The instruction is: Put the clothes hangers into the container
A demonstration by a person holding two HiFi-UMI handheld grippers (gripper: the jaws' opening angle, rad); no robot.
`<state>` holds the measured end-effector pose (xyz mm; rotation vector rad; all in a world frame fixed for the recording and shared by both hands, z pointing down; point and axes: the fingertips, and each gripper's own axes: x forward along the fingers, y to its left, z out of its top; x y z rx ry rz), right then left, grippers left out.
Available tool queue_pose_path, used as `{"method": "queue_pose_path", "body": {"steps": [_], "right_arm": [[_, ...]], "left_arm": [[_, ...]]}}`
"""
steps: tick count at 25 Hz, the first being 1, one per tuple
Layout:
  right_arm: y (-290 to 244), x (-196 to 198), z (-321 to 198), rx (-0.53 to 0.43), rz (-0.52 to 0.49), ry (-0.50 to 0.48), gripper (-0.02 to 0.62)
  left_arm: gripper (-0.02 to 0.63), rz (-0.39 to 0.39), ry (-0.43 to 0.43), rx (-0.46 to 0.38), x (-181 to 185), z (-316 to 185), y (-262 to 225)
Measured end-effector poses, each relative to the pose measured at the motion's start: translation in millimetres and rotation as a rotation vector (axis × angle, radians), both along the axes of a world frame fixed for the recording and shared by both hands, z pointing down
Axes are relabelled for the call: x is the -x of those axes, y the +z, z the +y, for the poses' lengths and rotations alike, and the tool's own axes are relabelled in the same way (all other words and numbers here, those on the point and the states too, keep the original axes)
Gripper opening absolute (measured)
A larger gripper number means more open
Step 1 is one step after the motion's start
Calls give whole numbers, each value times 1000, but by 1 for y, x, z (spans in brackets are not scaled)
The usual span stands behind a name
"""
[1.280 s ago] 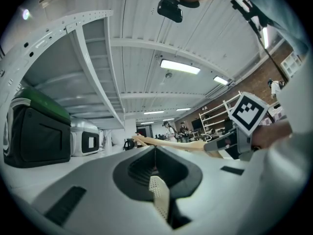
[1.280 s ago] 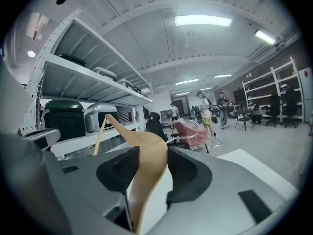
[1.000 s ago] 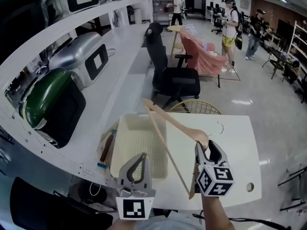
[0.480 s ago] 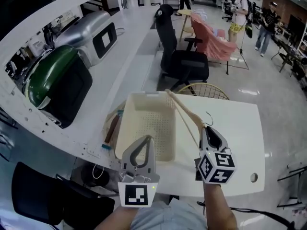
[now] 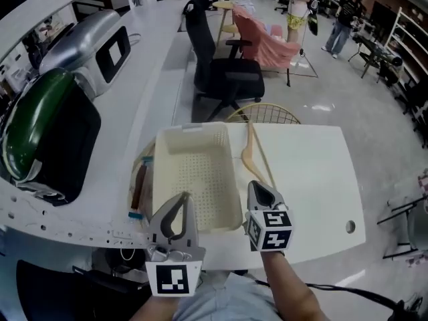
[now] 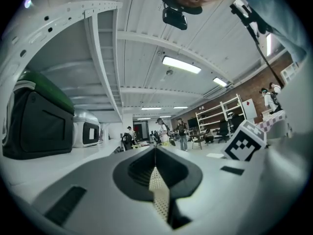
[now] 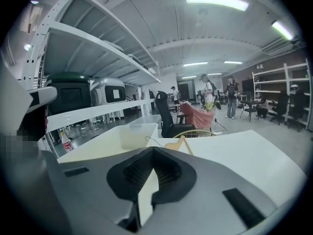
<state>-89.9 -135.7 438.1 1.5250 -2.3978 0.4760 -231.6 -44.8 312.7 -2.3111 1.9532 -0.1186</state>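
Observation:
A wooden clothes hanger (image 5: 251,151) lies on the white table (image 5: 314,179), close along the right rim of the cream perforated basket (image 5: 194,179). In the right gripper view the hanger (image 7: 179,143) shows just beyond the jaws, its wire hook towards the basket (image 7: 132,133). My right gripper (image 5: 256,185) (image 7: 154,153) sits near the table's front edge, short of the hanger; its jaws have just been closing and are shut with nothing between them. My left gripper (image 5: 183,196) (image 6: 155,151) is shut and empty at the basket's front edge.
A black office chair (image 5: 224,79) and a gold wire frame (image 5: 262,114) stand beyond the table. A green and black case (image 5: 40,132) and a silver one (image 5: 93,42) fill the left shelf. Small tools (image 5: 139,182) lie left of the basket. People stand far back.
The hanger, earlier raised at my right gripper, now lies on the table beside the basket. The right gripper has let go, dropped and pulled back towards the front edge.

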Motion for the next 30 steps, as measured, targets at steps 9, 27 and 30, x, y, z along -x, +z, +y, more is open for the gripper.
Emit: {"method": "queue_pose_path", "body": {"steps": [9,27,30], "right_arm": [[-8,-20,2,-22,-5,57,9],[-12,-19,30,-51,85,138,11],[-5,-25,25,-48,90,127,12]], "left_arm": [[12,-17,87,-3,-14,-13,1],[12,25,305,-15,-23,-22,-6],[12,23,304,0,-27,-28,0]]}}
